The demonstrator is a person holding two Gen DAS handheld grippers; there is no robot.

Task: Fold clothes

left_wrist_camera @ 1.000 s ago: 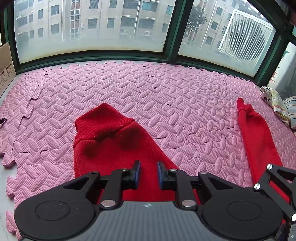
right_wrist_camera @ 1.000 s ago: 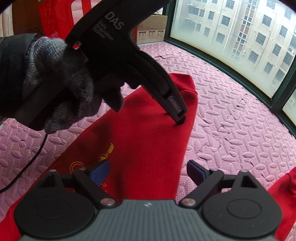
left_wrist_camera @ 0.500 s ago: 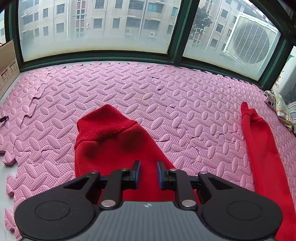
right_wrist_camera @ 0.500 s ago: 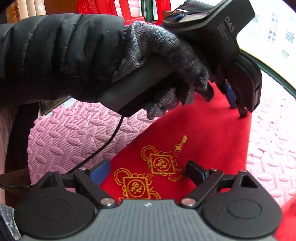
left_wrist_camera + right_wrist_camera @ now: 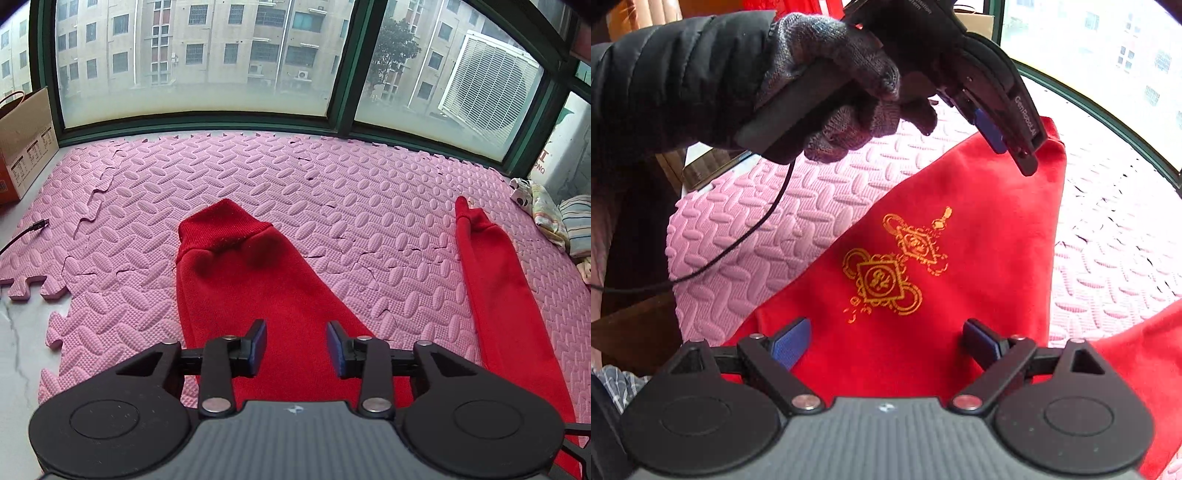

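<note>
A red garment [image 5: 251,280] lies flat on the pink foam mat [image 5: 332,192], its ribbed cuff [image 5: 221,229] pointing toward the window. A second red sleeve or leg [image 5: 495,280] stretches along the right. My left gripper [image 5: 297,339] hovers over the near part of the cloth; its jaws are opening and nothing is between the pads. In the right wrist view a gloved hand [image 5: 842,85] holds that left gripper [image 5: 1015,147] above the garment's far edge. My right gripper [image 5: 886,339] stands open over the red cloth [image 5: 997,240], just short of a gold emblem [image 5: 890,273].
A cardboard box [image 5: 22,147] stands at the far left by the window. A black cable [image 5: 22,236] lies on the mat's left side. Folded patterned clothes [image 5: 554,218] sit at the right edge. The mat's jagged edge meets marble floor [image 5: 14,332] at the left.
The left jaws have spread from nearly shut to apart, and that gripper has drawn back from the cuff. The right view has swung, bringing the gold emblem between its fingers.
</note>
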